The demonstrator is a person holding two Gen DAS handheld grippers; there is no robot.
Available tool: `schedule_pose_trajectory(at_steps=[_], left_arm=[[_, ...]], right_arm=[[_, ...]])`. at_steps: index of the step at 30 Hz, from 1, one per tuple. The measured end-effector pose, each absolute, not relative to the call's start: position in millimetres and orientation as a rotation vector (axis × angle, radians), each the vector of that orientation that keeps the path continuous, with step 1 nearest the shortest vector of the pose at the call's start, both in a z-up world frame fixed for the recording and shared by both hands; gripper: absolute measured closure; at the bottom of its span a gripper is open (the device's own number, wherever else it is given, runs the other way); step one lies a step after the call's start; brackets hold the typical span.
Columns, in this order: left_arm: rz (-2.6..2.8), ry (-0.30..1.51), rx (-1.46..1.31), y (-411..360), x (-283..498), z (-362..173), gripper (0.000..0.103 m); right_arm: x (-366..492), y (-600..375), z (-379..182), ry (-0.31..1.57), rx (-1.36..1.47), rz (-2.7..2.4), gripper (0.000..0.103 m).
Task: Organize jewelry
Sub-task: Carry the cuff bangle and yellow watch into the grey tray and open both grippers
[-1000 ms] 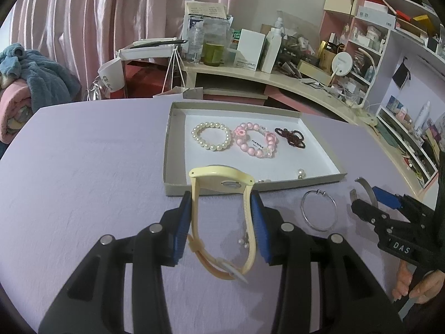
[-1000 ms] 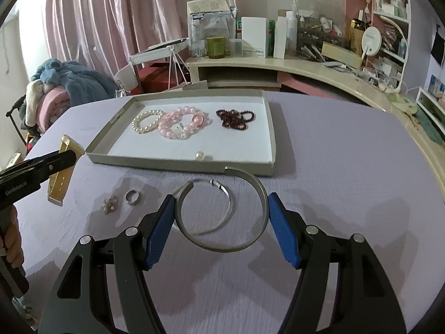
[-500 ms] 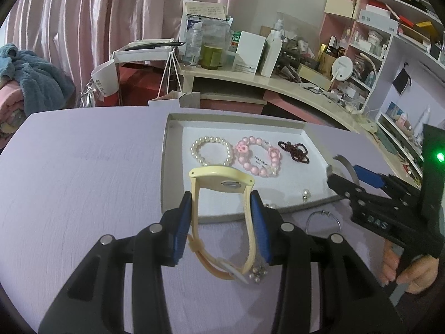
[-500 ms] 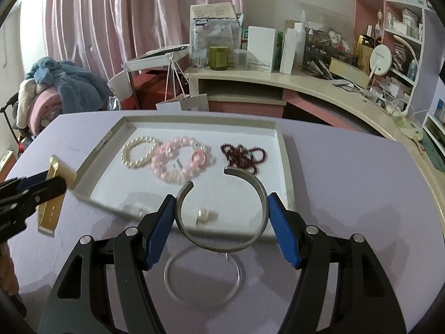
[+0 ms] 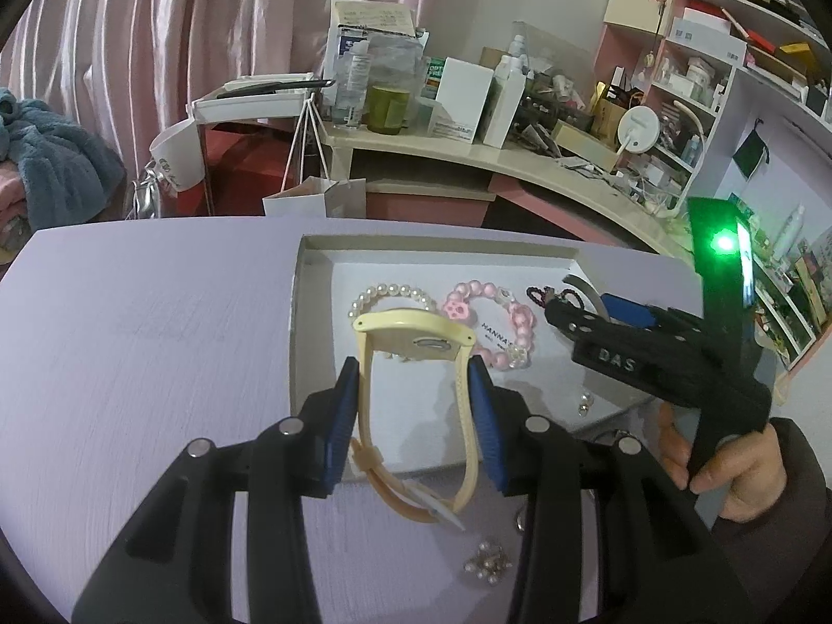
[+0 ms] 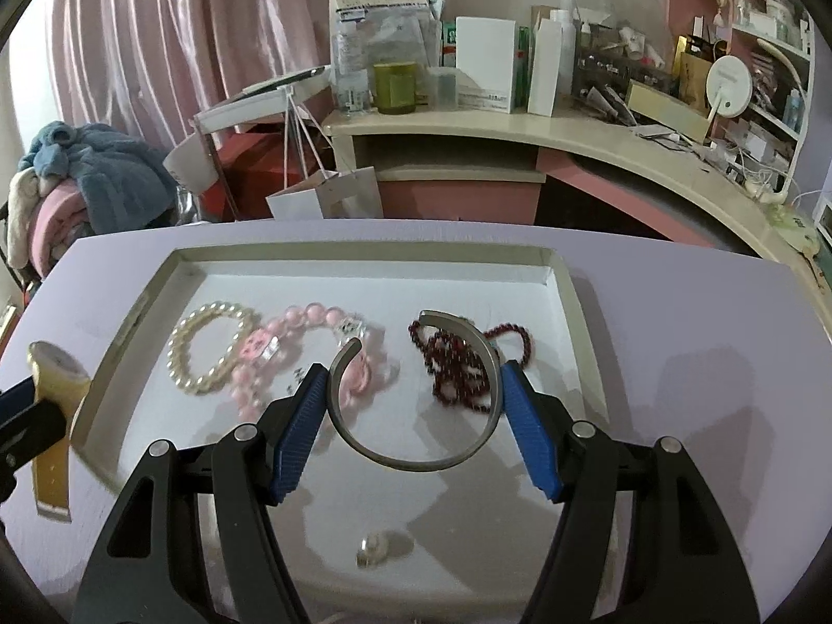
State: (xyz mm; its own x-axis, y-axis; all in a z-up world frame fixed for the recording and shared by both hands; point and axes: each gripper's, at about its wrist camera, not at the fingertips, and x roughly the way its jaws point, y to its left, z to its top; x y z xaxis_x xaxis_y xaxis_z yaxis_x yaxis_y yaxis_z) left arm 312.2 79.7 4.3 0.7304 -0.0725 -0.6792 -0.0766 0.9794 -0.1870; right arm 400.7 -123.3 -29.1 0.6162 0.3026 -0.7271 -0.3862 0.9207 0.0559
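My left gripper [image 5: 413,379] is shut on a pale yellow watch [image 5: 411,338] and holds it over the near left part of the grey tray [image 5: 312,255]. My right gripper [image 6: 413,390] is shut on a silver open cuff bangle [image 6: 411,460] above the tray [image 6: 556,270], over the dark red bead string [image 6: 460,369]. The tray holds a pearl bracelet [image 6: 208,348], a pink bead bracelet [image 6: 307,333] and a small pearl earring [image 6: 372,554]. The right gripper also shows in the left wrist view [image 5: 577,312], and the watch in the right wrist view [image 6: 52,379].
The tray lies on a lilac table [image 5: 130,322]. A small pearl cluster [image 5: 486,567] lies on the table near its front edge. A cluttered curved desk [image 6: 572,125], a paper bag [image 6: 327,192] and pink curtains [image 6: 156,26] stand behind the table.
Both grippers have moved forward over the tray, each keeping its hold. The thin hoop that lay on the table under the right gripper has dropped out of the right wrist view.
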Motion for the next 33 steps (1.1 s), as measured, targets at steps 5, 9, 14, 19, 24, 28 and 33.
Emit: schedule_pose_trajectory(at_steps=[5, 9, 14, 19, 24, 28, 33], left_arm=[[-0.001, 0.760, -0.205, 79.8, 320.7, 1.1, 0.062], [-0.005, 0.764, -0.203, 77.4, 325.7, -1.9, 0.062], [-0.005, 0.774, -0.213, 77.3, 330.1, -4.6, 0.062], [0.003, 0.787, -0.236, 81.5, 341.4, -7.4, 0.062], [0.014, 0.805, -0.233, 81.2, 360.1, -12.7, 0.062], [0.027, 0.815, -0.236, 80.7, 375.4, -17.8, 0.062], [0.040, 0.823, -0.227, 79.6, 388.9, -21.4, 0.061]], right_arm=[[412.0, -123.2, -34.5, 0.849, -0.100, 0.380, 0.033], [408.8, -126.6, -30.2, 0.825, -0.100, 0.390, 0.024], [402.1, -132.0, -24.3, 0.815, -0.094, 0.401, 0.024], [397.1, -139.4, -18.8, 0.808, -0.079, 0.406, 0.024], [393.9, -146.4, -16.6, 0.804, -0.078, 0.407, 0.024], [393.6, -151.4, -18.4, 0.806, -0.084, 0.406, 0.024], [393.7, -157.7, -21.8, 0.811, -0.083, 0.401, 0.024]])
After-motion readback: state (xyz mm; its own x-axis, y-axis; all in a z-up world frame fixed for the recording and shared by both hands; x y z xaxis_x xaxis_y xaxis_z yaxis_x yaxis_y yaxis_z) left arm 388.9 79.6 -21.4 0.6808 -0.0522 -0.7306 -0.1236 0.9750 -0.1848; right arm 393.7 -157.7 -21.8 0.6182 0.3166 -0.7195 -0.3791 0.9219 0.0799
